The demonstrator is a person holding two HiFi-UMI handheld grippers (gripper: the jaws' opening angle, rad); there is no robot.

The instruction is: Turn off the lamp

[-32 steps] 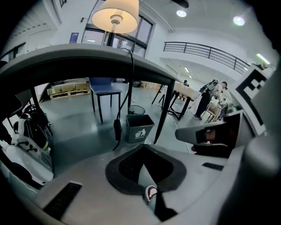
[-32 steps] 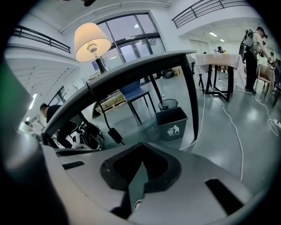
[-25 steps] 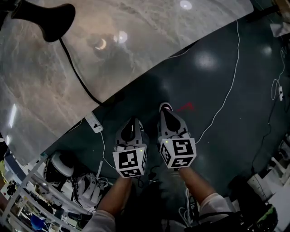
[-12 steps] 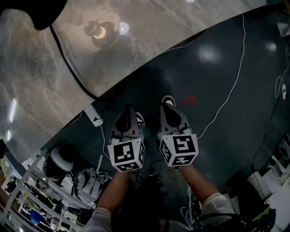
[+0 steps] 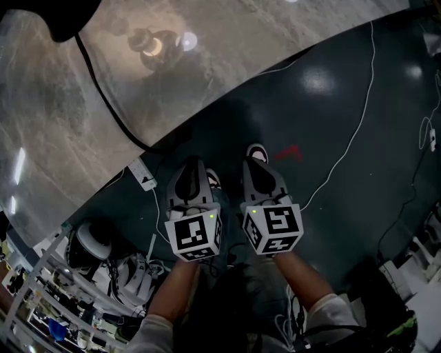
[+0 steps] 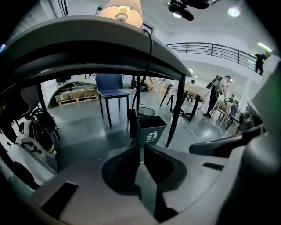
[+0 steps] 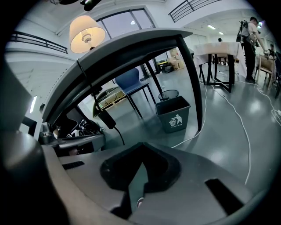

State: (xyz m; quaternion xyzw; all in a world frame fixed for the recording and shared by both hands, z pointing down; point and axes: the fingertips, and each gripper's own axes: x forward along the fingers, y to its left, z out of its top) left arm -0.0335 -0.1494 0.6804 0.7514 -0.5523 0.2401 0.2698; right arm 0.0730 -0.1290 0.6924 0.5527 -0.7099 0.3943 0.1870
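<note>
Lamp (image 6: 120, 11) is lit. It stands on the tabletop (image 5: 227, 41) at 11 o'clock from both claws, well apart from them. Its black cord (image 5: 110, 103) runs toward 5 o'clock, goes over the tabletop edge and heads for a white power strip (image 5: 142, 180) on the floor (image 5: 331, 124), near the left claw (image 5: 191, 172) at its 10 o'clock. A black oblong piece (image 7: 107, 119) hangs on the cord under the tabletop. Probably an inline switch, can't confirm.

Left claw: jaws together, nothing held. Right claw (image 5: 255, 176): also closed and empty. They sit side by side, angled down at the floor.

How I'd do it:
- Locate the switch first: check the oblong piece, then the lamp itself.
- If it's the inline one it will swing, so open one claw and pinch the body to steady it.
- Keep the other claw closed and press the rocker with its tip.
- Don't pull on the cord, the lamp could tip.
- Confirm the shade goes dark before backing off.
</note>
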